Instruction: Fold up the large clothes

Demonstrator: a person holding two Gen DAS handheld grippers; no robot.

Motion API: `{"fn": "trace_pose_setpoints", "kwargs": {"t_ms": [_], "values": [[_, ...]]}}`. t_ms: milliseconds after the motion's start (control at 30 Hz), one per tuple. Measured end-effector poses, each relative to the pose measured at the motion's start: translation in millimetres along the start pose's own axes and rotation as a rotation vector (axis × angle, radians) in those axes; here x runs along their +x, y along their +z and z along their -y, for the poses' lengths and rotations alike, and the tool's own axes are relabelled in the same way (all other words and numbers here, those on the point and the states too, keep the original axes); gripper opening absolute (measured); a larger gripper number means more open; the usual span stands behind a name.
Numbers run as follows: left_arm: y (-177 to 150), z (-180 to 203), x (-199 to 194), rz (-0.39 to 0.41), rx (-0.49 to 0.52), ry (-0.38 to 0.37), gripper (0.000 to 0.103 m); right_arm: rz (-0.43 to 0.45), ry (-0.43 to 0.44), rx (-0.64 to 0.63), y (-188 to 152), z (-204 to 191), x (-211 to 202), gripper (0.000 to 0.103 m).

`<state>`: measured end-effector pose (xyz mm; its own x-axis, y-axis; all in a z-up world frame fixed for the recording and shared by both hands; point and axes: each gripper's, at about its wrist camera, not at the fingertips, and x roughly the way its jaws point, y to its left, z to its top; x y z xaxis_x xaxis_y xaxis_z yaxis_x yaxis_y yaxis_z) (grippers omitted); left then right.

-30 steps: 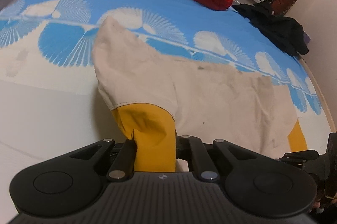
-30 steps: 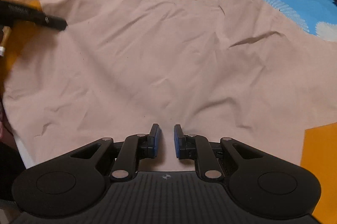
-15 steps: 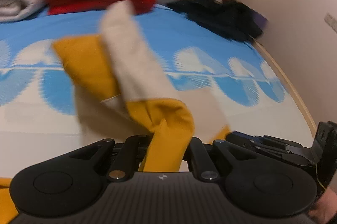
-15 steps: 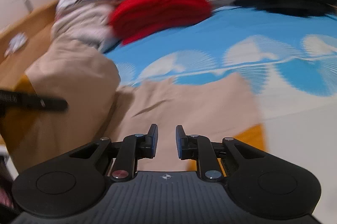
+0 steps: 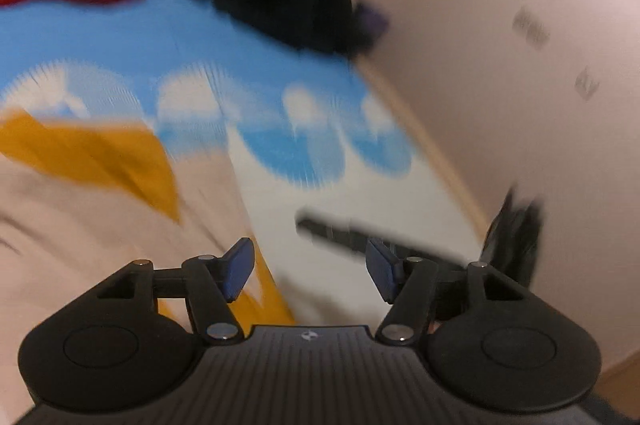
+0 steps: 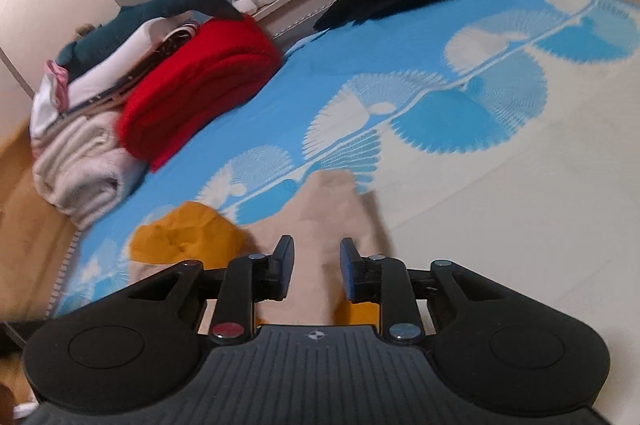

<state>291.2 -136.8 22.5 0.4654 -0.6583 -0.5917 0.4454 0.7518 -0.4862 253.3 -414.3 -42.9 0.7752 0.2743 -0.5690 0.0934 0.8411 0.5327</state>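
— Letting go, by the look of it? Left tool (image 5: 311,267) spread wide, just opened, nothing between the pads.

— Same with the right tool (image 6: 316,265): just opened, narrower, beige cloth lying in the gap but not pinched.

— And the beige-and-mustard garment (image 6: 332,201)?

— Lying bunched on the bed (image 6: 500,205), on the near side of the red blanket (image 6: 200,81), well apart from it. Probably dropped there to settle flat, clear of the stacked bedding.

— Then likely regripping an edge for another fold.

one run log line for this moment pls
step: fold laid, letting go | left gripper: open, just opened, nothing between | right gripper: open, just opening, garment below | garment: beige and mustard, on bed
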Motion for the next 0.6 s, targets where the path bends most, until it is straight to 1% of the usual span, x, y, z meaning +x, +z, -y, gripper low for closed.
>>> {"fn": "trace_pose_setpoints", "kwargs": {"t_ms": [33,67,100,167,200,233,300,333,367,433,467,500,533,567,600], "values": [[3.6,-12.7,-12.9,0.029,-0.016,-0.004,0.067,-0.016,0.029,0.007,-1.4,-2.7,4.3,0.038],[3.9,-25.4,-21.0,0.039,-0.035,0.006,0.067,-0.039,0.057,0.009,-2.7,-6.1,9.7,0.041],[3.4,-40.9,-27.6,0.038,-0.055,0.047,0.067,-0.063,0.080,0.006,-4.4,-11.2,13.8,0.043],[-1.1,-69.9,-34.4,0.017,-0.075,0.171,0.067,-0.118,0.126,-0.011,-11.9,-24.8,27.9,0.045],[-4.4,-82.0,-33.4,-0.014,-0.074,0.230,0.067,-0.142,0.136,-0.020,-14.7,-30.6,34.0,0.046],[-8.2,-90.1,-30.8,-0.043,-0.067,0.270,0.067,-0.172,0.140,-0.028,-19.4,-38.8,41.1,0.046],[-17.7,-108.9,-28.9,-0.093,-0.045,0.349,0.067,-0.238,0.121,-0.048,-29.5,-51.4,58.3,0.046],[-19.3,-115.3,-27.0,-0.114,-0.028,0.370,0.067,-0.266,0.093,-0.064,-35.0,-56.3,66.9,0.046],[-21.4,-124.5,-28.7,-0.130,-0.012,0.378,0.067,-0.293,0.056,-0.081,-40.4,-60.7,76.2,0.046],[-28.0,-127.6,-27.0,-0.155,0.022,0.398,0.067,-0.334,0.010,-0.091,-49.5,-66.1,90.4,0.046],[-31.0,-129.8,-27.5,-0.167,0.035,0.404,0.068,-0.348,0.002,-0.092,-53.0,-68.0,95.8,0.043],[-35.8,-132.8,-31.6,-0.182,0.046,0.407,0.069,-0.346,-0.002,-0.098,-56.7,-69.3,97.4,0.025],[-38.6,-135.2,-34.2,-0.199,0.060,0.406,0.072,-0.336,0.012,-0.107,-57.4,-72.8,96.5,0.007],[-37.1,-141.1,-39.1,-0.211,0.071,0.404,0.076,-0.316,0.035,-0.121,-55.8,-76.0,91.7,0.001],[-36.6,-140.8,-40.8,-0.219,0.079,0.404,0.076,-0.278,0.068,-0.133,-52.8,-78.2,84.0,0.000]]}}
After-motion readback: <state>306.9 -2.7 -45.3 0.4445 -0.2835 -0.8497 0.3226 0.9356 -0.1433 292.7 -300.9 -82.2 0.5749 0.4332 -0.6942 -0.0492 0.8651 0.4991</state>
